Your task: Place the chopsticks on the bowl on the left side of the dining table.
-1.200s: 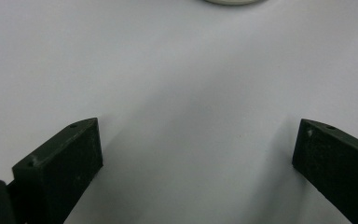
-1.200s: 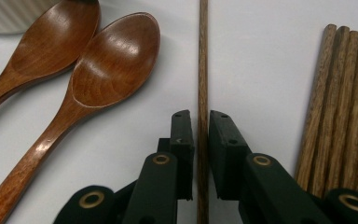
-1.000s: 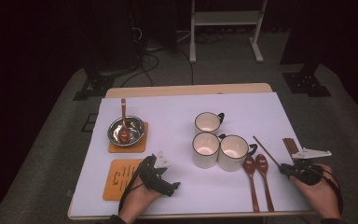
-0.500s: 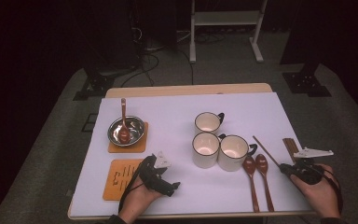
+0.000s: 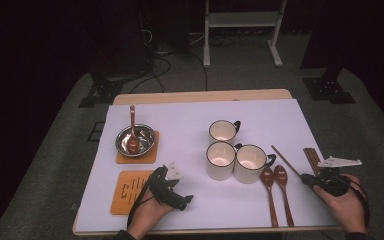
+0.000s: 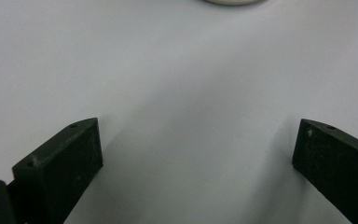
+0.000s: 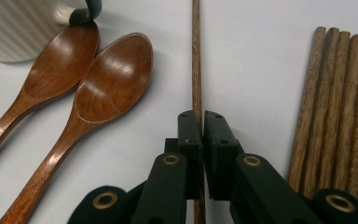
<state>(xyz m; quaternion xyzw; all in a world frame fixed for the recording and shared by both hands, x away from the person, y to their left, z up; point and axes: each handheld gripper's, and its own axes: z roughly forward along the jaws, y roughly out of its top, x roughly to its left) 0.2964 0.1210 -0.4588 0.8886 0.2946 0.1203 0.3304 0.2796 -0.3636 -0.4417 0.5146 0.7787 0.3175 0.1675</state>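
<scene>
Dark floor is surrounding the white worktop (image 5: 180,120). At its right edge, the right gripper (image 7: 198,126) is pinching one chopstick (image 7: 196,56) with its fingers, between two spoons (image 7: 98,79) and the chopstick bundle (image 7: 335,102). The left gripper's (image 6: 196,154) fingers are standing spread.

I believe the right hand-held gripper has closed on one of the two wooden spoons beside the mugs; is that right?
Not quite: the right hand-held gripper has closed on a single chopstick, not a spoon. The two wooden spoons lie untouched beside it, as the right gripper view shows.
</scene>
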